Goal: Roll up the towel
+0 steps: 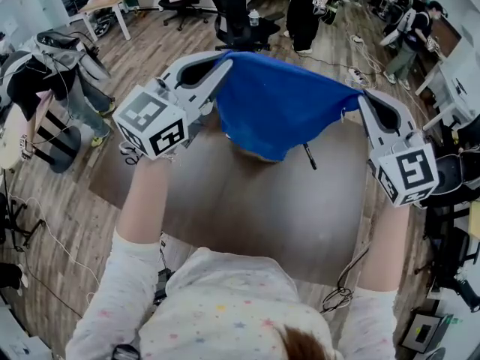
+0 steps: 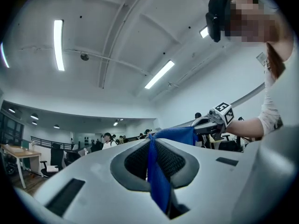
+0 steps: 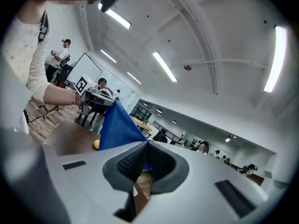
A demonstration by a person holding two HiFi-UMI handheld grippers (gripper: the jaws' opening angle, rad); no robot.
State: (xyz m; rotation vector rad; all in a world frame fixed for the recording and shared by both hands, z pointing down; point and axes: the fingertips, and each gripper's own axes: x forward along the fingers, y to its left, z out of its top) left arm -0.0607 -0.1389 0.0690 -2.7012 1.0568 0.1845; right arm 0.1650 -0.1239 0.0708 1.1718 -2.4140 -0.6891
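**A:** Nearest of all, the person's pale star-printed top is filling the bottom of the head view. Beyond it, the dark brown rectangular table is taking up the middle.

**B:** And where is the towel hanging?

**A:** The blue cloth towel is hanging above the table's far half. It is stretching between both tools and sagging in the middle. Whether its lowest fold is clearing the table, I cannot tell.

**B:** What are the tools doing?

**A:** The white-and-grey left gripper is pinching the towel's one top corner, with blue cloth running down between its closed black pads. The right gripper is clamping the opposite top corner in the same way. Both are hovering above the table.

**B:** Anything smaller?

**A:** A thin black pen-like stick is lying on the table beside the towel's lower right edge. A small yellow-orange round thing is sitting on the table by the towel's hanging edge.
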